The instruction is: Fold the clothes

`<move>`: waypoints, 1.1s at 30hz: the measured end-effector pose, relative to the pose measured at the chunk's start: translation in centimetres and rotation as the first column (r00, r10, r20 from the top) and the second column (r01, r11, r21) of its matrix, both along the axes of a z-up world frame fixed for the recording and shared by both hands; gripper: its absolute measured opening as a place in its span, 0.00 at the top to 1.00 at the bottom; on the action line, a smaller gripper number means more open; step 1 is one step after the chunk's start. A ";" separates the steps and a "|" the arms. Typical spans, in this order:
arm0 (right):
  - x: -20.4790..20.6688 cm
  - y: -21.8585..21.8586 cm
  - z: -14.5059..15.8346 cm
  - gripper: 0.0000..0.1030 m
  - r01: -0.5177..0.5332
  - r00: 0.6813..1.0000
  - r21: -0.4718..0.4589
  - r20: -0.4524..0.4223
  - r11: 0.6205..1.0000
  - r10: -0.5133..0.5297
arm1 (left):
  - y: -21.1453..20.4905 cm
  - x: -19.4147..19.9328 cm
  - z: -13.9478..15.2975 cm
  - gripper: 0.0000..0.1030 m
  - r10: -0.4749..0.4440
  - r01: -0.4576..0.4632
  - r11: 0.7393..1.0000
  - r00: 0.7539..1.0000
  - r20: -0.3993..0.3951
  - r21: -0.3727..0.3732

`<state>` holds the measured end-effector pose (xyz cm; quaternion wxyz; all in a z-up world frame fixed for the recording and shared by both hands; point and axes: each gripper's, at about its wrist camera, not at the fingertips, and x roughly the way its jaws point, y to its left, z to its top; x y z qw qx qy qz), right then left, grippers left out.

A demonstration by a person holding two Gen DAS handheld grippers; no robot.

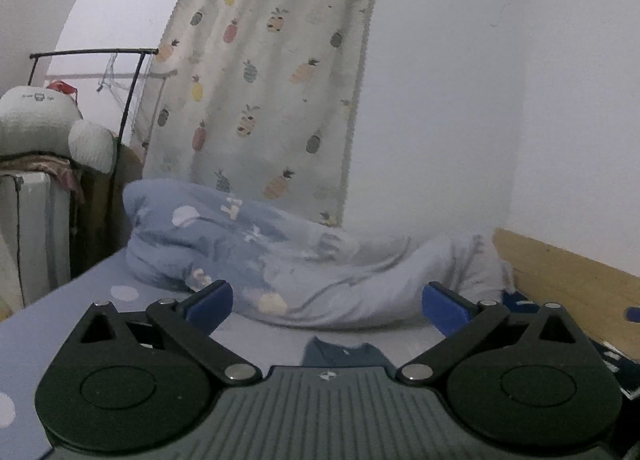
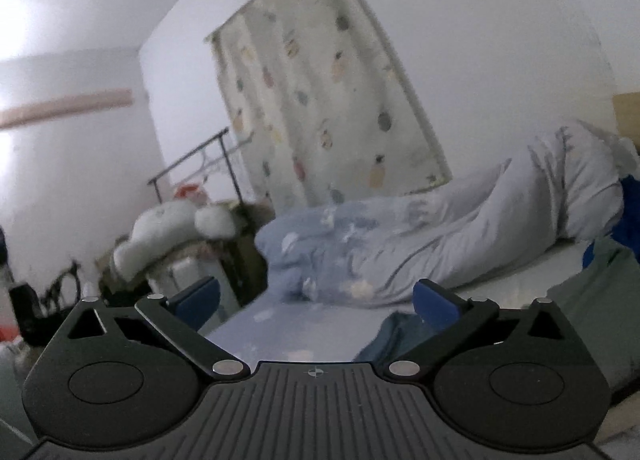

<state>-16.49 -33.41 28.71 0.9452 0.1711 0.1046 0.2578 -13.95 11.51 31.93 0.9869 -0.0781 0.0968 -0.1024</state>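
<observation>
My right gripper (image 2: 316,300) jaws wide apart, nothing btwn them. Blue garment (image 2: 394,334) lies on bed (image 2: 260,334) just below right finger. Rumpled duvet (image 2: 420,236) beyond, pineapple curtain (image 2: 320,100) behind. View blurred.

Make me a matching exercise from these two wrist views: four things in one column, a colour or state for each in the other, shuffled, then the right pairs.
Things:
1. curtain
2. left gripper
3. bundled duvet
4. dark blue garment

Descriptions:
A. light blue, heaped at the far end of the bed
B. pale with a pineapple print, hanging on the wall
C. lying flat on the bed, just ahead of the gripper
D. jaws wide apart, nothing between them

Pairs: 1-B, 2-D, 3-A, 4-C
</observation>
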 end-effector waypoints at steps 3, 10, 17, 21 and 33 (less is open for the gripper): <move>0.1 2.8 -3.3 0.00 -0.008 0.998 -0.063 -0.062 0.998 0.005 | -1.0 -0.3 -3.8 0.00 -0.008 0.008 1.000 0.998 -0.060 0.009; -0.6 11.6 -13.4 0.04 -0.146 0.974 -0.225 -0.203 0.963 0.101 | -2.6 0.5 -11.9 0.00 -0.008 0.013 1.000 0.965 -0.262 0.016; -2.6 21.9 -22.9 0.42 -0.402 0.904 -0.458 -0.336 0.793 0.264 | -1.1 0.1 -14.3 0.00 0.065 -0.075 0.997 0.963 -0.261 -0.031; -4.1 26.2 -25.1 0.47 -0.425 0.905 -0.576 -0.295 0.699 0.307 | -1.2 -0.3 -15.3 0.00 0.076 -0.082 0.997 0.956 -0.283 -0.011; -4.4 24.3 -26.2 0.95 -0.389 0.907 -0.562 -0.371 0.730 0.197 | -2.8 -0.6 -17.8 0.00 0.037 -0.018 0.998 0.942 -0.333 0.061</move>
